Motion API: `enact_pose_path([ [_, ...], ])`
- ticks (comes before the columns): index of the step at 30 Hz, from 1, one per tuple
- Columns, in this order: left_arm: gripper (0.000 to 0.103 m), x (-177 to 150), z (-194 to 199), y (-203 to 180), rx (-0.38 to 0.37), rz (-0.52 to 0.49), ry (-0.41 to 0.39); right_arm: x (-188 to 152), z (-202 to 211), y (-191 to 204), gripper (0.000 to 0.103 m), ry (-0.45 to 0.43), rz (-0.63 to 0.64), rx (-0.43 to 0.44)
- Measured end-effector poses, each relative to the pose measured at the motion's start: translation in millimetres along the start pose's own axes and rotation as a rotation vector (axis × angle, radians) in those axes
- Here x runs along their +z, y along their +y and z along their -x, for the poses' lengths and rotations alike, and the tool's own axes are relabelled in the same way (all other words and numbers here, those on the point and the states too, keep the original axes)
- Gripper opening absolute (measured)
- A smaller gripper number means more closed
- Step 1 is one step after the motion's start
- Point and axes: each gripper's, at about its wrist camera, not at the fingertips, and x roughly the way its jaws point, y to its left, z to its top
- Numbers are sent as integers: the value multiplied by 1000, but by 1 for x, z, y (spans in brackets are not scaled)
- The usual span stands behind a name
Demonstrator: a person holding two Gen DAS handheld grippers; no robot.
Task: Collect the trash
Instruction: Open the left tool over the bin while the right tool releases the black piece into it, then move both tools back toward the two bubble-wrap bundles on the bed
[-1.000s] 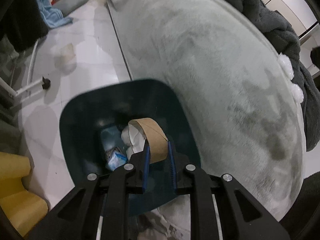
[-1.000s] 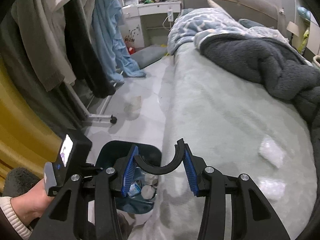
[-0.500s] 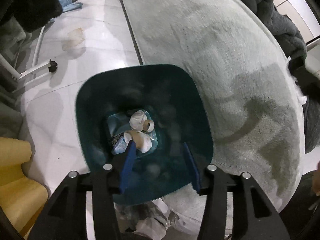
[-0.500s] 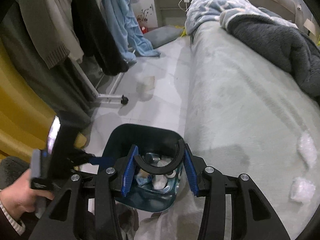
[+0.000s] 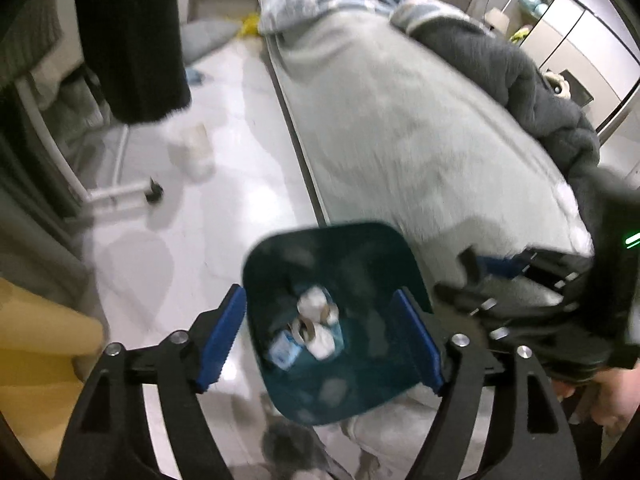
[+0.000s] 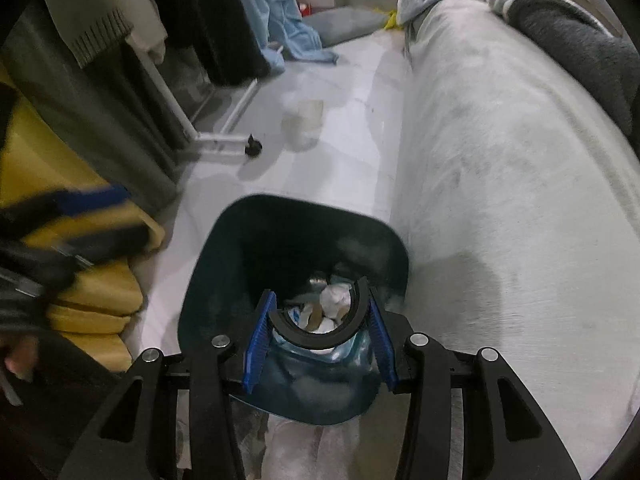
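Note:
A dark teal trash bin [image 5: 280, 256] stands on the white floor beside the bed; it also shows in the right wrist view [image 6: 224, 264]. Inside lie crumpled tissues [image 5: 314, 300], a cardboard roll [image 5: 305, 330] and a small blue carton [image 5: 284, 350]. My left gripper [image 5: 324, 344] is open and empty above the bin. My right gripper [image 6: 318, 336] hangs over the bin and is shut on a black curved plastic piece [image 6: 320, 330]. The right gripper shows blurred at the right of the left wrist view [image 5: 520, 280].
A grey bed [image 6: 500, 160] with a dark blanket [image 5: 532, 88] runs along the right. A clothes rack foot with a caster [image 6: 252, 146] and a clear plastic cup [image 6: 304, 122] are on the floor. Yellow cushions [image 6: 80, 272] lie at the left.
My left gripper opened and dropped the cardboard roll into the bin, then pulled back and tilted up. My right gripper moved from over the bed to above the bin with the black piece.

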Motion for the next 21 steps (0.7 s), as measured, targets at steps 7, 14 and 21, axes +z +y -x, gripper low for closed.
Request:
enact_pose_path([
  [7, 79, 13, 35, -6, 5, -55, -145, -5, -26, 5, 48, 61, 20, -14],
  [14, 76, 18, 55, -14, -15, -95, -245, -13, -37, 10, 74, 102, 32, -13],
  [21, 72, 24, 70, -30, -33, -124, -292, 1, -11, 9, 77, 56, 22, -15],
])
